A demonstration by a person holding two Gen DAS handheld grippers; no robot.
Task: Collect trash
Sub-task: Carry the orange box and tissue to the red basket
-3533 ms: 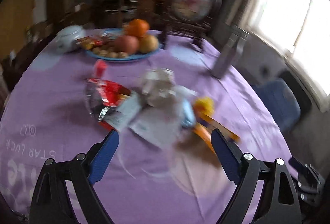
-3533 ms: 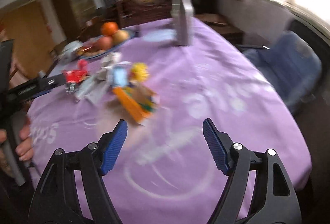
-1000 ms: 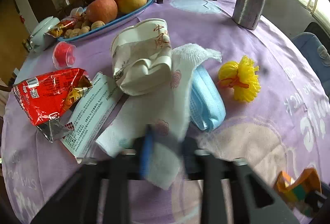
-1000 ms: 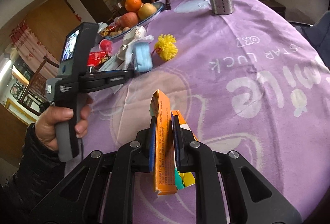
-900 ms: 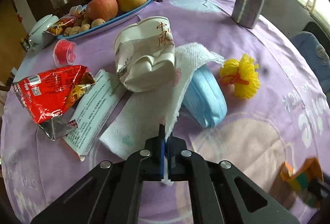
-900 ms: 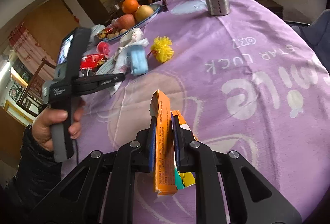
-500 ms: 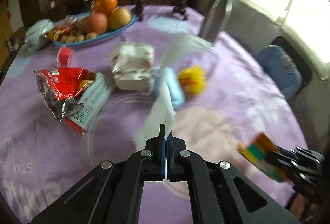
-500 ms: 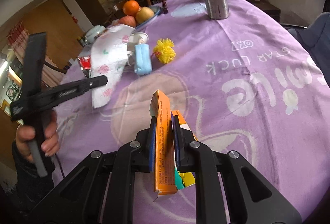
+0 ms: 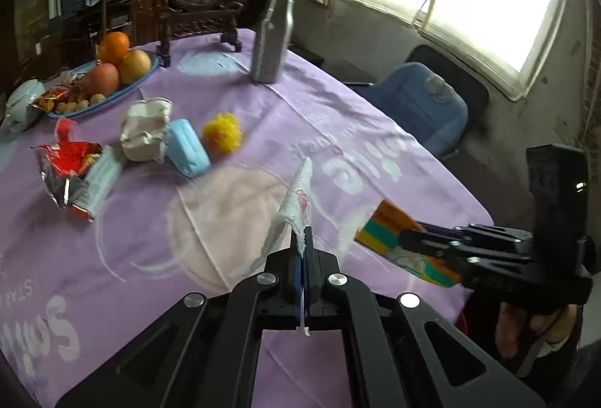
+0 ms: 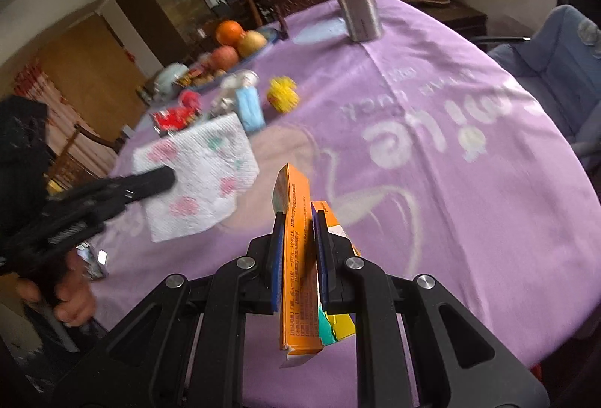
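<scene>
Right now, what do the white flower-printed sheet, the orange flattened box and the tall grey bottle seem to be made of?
White flower-printed sheet: soft embossed paper towel, matte, hanging limp from the left gripper.
Orange flattened box: thin printed cardboard, creased flat in the right gripper.
Tall grey bottle: likely brushed metal, with a dull sheen.

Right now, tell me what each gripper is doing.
Left gripper: jaws shut on the paper towel, lifted off the table.
Right gripper: jaws shut on the flattened orange carton, held above the tablecloth.
</scene>
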